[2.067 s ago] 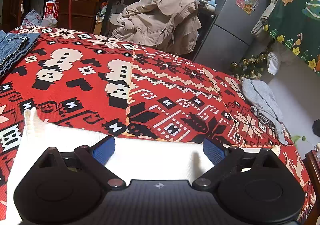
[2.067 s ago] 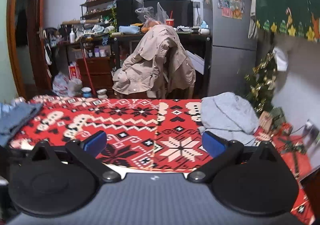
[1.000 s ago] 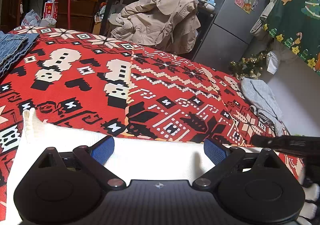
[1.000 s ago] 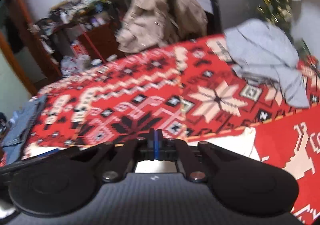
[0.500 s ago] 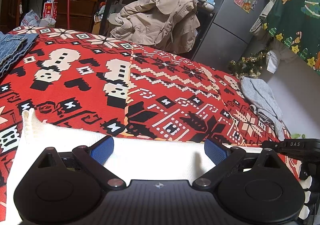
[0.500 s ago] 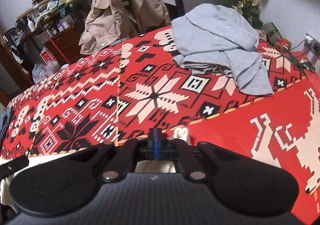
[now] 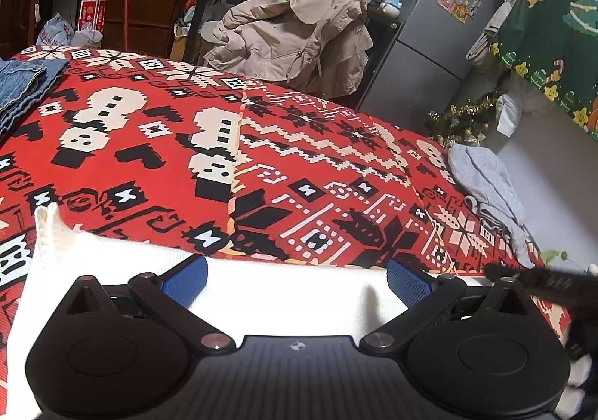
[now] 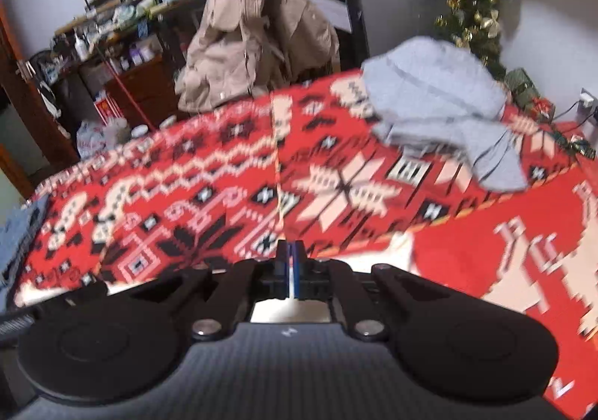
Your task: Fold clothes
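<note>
Where the red patterned blanket (image 7: 299, 173) covers the surface, a white garment (image 7: 284, 293) lies flat along its near edge. Left gripper (image 7: 295, 279): blue pads wide apart, poised over the white cloth, nothing clamped. Right gripper (image 8: 290, 261): pads pressed together at the white garment's edge; whether cloth is pinched cannot be told. Grey garment (image 8: 441, 113): crumpled, far right. Denim (image 7: 22, 83): far left

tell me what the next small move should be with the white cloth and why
Probably close the left tongs on the near edge of the white cloth. Their blue pads stand wide apart over it, gripping nothing, while the right tongs are already shut at the cloth's right end. What they pinch is hidden. With both ends held, the cloth could be lifted and folded over the red blanket.
</note>
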Demonstrator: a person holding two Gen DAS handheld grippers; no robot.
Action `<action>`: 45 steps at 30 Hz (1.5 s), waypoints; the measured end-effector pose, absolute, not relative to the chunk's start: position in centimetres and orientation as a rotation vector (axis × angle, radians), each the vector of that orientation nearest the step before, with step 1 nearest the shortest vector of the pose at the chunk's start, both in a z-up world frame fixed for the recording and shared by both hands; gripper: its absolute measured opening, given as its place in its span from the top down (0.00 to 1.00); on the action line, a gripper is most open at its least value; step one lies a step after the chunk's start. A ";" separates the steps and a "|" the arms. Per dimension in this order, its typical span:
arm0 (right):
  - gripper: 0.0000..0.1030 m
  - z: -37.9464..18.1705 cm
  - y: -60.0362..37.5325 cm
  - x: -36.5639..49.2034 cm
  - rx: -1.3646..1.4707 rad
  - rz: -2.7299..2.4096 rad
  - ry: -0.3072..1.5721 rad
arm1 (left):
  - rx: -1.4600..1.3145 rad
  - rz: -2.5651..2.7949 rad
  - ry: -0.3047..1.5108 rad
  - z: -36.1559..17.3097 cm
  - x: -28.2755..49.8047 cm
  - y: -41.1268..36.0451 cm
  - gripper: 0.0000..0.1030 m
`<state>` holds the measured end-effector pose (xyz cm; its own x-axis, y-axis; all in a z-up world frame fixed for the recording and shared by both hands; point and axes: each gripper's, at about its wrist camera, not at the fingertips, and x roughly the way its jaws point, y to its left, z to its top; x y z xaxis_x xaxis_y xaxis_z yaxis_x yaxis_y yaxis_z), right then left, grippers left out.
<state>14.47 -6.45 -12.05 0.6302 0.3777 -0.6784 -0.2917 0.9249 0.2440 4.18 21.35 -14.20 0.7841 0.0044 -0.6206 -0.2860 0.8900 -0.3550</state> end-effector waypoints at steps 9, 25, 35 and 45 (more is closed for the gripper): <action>0.98 -13.9 -6.0 13.9 0.099 0.403 0.805 | -0.533 0.159 0.618 -14.4 3.7 22.2 0.00; 0.98 -14.2 -6.0 13.5 0.088 0.414 0.774 | -0.681 0.122 0.716 -12.7 5.9 22.7 0.90; 0.98 -14.3 -6.3 13.5 0.103 0.424 0.774 | -0.794 -0.099 0.724 -11.9 9.2 19.5 1.00; 0.98 -14.3 -6.2 13.5 0.110 0.426 0.773 | -0.923 0.031 0.786 -16.4 8.1 21.9 0.99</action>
<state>13.50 -6.21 -14.35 0.6357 0.4116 -0.6531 -0.3319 0.9095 0.2501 8.05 21.92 -16.41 0.7266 -0.2967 -0.6197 -0.3444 0.6233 -0.7021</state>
